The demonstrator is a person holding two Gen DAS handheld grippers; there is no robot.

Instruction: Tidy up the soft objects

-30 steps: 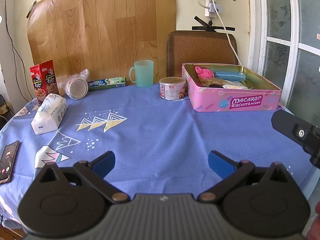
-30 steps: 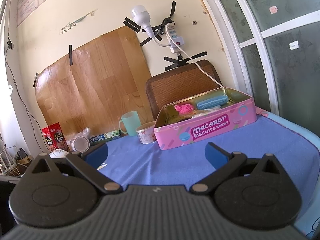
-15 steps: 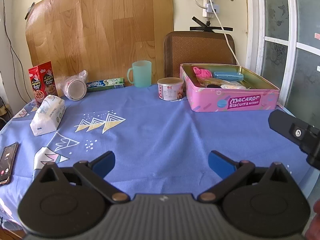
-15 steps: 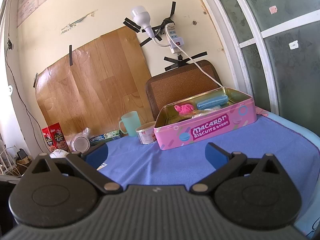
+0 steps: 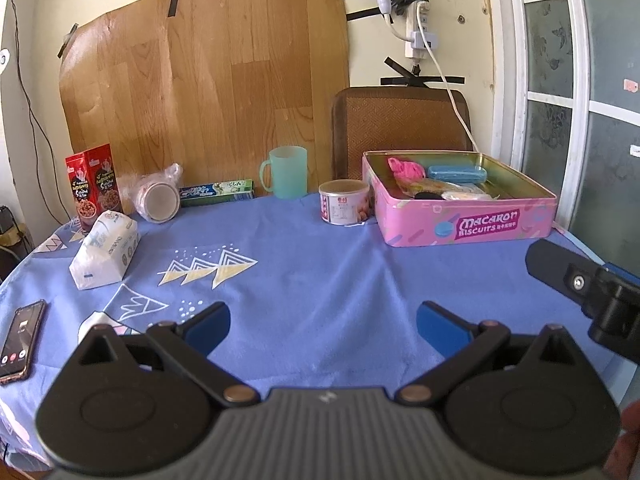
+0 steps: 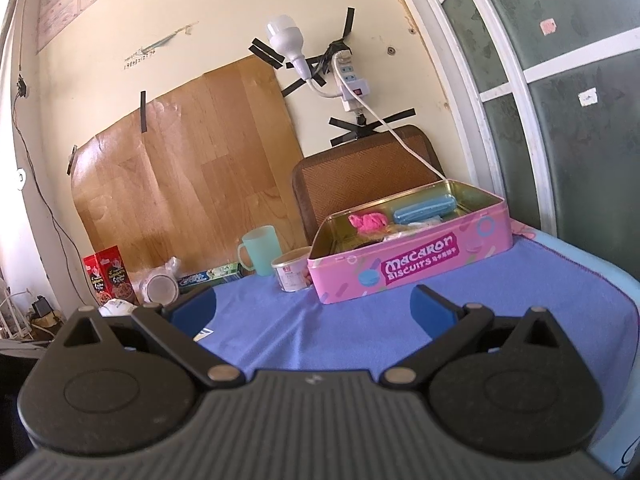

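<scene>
Left gripper and right gripper: jaws apart, empty. Phone visible in left view only. Pink tin, lettered "MACARON BISCUITS", holds pink soft item at table's far right.

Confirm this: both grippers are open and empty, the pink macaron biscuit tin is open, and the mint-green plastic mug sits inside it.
Wrong on the mug. The mint-green plastic mug stands on the blue tablecloth, left of the pink macaron biscuit tin, outside it, as the left wrist view shows. The left gripper and right gripper are open and empty, and the tin is open.
</scene>
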